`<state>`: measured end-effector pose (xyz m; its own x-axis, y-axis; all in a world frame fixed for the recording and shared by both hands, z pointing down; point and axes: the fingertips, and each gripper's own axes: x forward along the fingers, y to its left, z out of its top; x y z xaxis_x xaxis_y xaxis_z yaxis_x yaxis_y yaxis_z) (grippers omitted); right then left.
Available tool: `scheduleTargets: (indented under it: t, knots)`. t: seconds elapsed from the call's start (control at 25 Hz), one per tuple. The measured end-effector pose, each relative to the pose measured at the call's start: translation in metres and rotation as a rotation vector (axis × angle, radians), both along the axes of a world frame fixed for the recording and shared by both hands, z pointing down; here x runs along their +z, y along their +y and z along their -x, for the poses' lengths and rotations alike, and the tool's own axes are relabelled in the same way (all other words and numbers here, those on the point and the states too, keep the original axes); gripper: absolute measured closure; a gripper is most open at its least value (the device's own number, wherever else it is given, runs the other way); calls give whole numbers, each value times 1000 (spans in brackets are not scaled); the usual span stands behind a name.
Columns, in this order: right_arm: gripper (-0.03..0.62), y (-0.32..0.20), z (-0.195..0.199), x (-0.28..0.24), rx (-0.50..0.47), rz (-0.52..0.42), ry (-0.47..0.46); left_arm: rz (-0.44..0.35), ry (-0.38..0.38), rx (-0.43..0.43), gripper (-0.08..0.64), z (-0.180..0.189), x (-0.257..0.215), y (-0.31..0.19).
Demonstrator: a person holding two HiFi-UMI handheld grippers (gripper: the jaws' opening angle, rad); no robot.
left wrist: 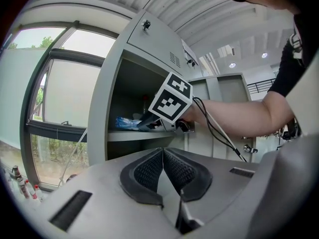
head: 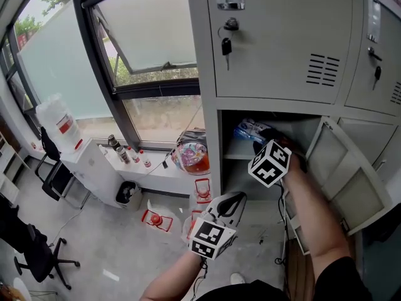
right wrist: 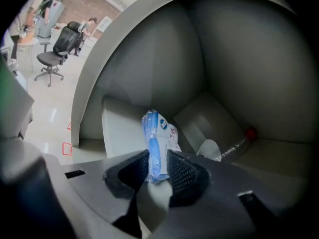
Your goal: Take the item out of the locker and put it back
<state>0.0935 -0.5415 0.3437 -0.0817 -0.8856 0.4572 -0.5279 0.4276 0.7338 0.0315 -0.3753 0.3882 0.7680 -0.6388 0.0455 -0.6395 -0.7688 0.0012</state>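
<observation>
So, quick rundown: my right claw (right wrist: pixel 158 166) is reached inside the open locker (head: pixel 276 49), and its ribbed black pads are pinched narrow on the near end of the packet (right wrist: pixel 155 146). The packet is a slim bundle, blue down one side and white with some print on the other, wrapped in crinkly clear plastic. Its long axis runs straight out from the pads in line with the claw, and the free end points at the locker's back wall, standing edge-on between the pads rather than flat. Only the near end is in the grip, the rest sticks out past the fingertips. It sits in the compartment's left half, above the grey metal shelf (left wrist: pixel 144 135). I can't tell if the far end touches anything.

A clear plastic bottle (right wrist: pixel 237 144) with a red cap (right wrist: pixel 250 133) lies on its side by the back right corner of the compartment floor, well apart from the packet.

My left claw (left wrist: pixel 163 153) hangs outside below the opening, pads pressed together with nothing between them. The grey door (head: pixel 348 180) is swung open to the right.
</observation>
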Motion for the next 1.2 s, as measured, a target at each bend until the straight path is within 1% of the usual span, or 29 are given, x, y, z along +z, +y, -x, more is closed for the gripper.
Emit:
scheduleTargets:
  t: [0.24, 0.6, 0.84, 1.2]
  knots:
    - [428, -7, -1, 4, 3, 4, -7, 34, 16, -64, 543, 23, 9, -8]
    - [428, -11, -2, 5, 5, -6, -4, 52, 16, -113, 543, 46, 17, -6]
    - [426, -12, -2, 4, 8, -20, -10, 53, 14, -126, 543, 51, 18, -2]
    - [407, -9, -2, 0, 12, -53, -15, 34, 11, -127, 543, 55, 11, 10]
